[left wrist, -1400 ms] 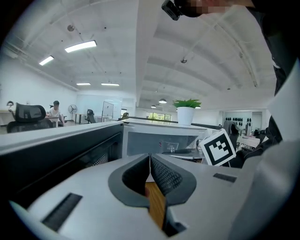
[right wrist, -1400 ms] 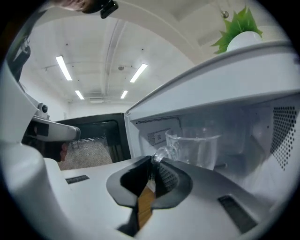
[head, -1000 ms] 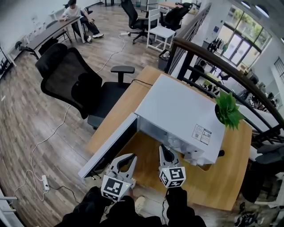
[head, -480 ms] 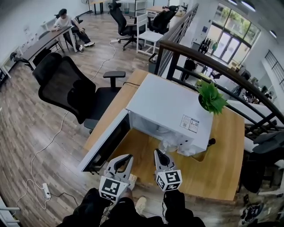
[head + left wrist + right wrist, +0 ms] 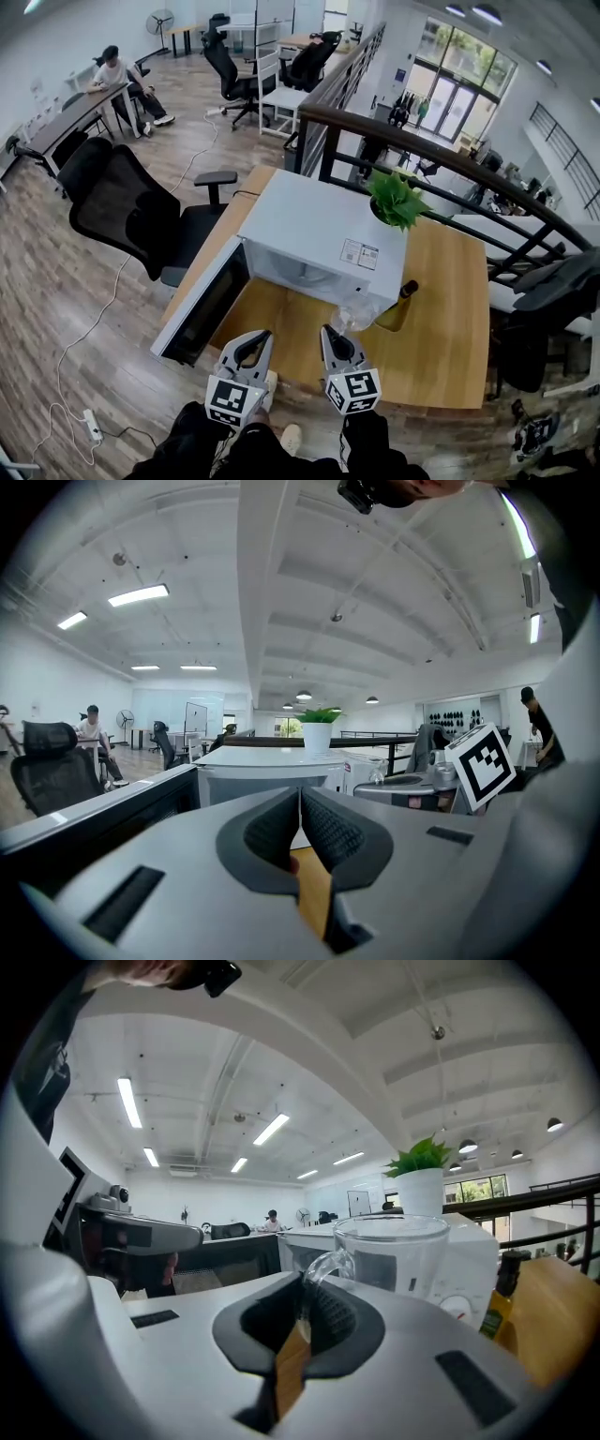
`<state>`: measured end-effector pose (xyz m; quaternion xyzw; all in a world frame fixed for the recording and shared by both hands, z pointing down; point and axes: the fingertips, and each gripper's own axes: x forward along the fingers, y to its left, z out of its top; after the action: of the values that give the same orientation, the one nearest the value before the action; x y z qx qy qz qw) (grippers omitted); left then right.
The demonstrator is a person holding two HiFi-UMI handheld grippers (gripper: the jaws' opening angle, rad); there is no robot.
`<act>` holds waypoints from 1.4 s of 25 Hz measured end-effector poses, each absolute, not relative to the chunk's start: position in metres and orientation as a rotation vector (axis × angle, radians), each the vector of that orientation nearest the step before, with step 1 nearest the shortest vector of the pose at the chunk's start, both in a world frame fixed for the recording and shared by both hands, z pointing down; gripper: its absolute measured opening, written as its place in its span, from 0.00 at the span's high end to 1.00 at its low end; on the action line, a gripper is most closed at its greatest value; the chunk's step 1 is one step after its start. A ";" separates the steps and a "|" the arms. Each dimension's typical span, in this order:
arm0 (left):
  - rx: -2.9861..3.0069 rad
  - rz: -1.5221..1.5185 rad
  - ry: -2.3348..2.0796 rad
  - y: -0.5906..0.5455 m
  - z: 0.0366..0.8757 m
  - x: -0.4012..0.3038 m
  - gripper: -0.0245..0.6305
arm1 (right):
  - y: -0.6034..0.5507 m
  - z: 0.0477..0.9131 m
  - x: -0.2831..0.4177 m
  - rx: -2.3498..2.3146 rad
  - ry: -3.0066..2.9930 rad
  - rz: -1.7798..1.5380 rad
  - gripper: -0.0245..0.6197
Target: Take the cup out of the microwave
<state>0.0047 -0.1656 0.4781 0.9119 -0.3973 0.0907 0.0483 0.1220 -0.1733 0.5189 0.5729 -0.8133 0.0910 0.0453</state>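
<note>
Two grippers, the left gripper (image 5: pixel 258 339) and the right gripper (image 5: pixel 330 335), side by side above the near edge of the tabletop (image 5: pixel 450 309), both pointed toward the microwave (image 5: pixel 314 239). On the right gripper, fingers clenched on the thin handle of the clear glass cup (image 5: pixel 394 1251), with the body of the cup upright just ahead of the pads and its rim level. Grip taken on the handle rather than the wall, probably for lack of a span wide enough for the body and to keep the mouth upward. Cup already clear of the cavity, carried in the air before the microwave's right front corner, near the control panel, resting on nothing visible. On the left gripper, fingers pressed together on nothing, held just beside the right one and apart from the cup, likely to leave its path free. Microwave door (image 5: pixel 202 300) swung wide open to the left, with the way out of the cavity unobstructed. Potted plant (image 5: pixel 394 199) at the microwave's far right corner and dark bottle (image 5: pixel 398 305) just right of the microwave, both apart from the cup; the bottle the nearest thing to mind on setting down. Judged remainder: a bare patch of tabletop for the cup, then release.
</note>
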 end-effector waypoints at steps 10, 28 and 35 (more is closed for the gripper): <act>2.846 0.249 -1.142 -0.127 0.457 0.040 0.92 | -0.114 0.483 0.165 1.857 -2.425 0.217 0.93; 2.945 0.253 -1.051 -0.062 0.440 0.080 0.92 | -0.014 0.444 0.209 2.019 -2.341 0.141 0.93; 2.970 0.245 -1.021 -0.047 0.440 0.094 0.92 | 0.014 0.445 0.221 2.056 -2.310 0.124 0.93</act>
<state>0.0936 -0.0470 0.4400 0.9429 -0.3239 0.0778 -0.0044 0.2209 0.0142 0.4455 0.6642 -0.7461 0.0402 0.0231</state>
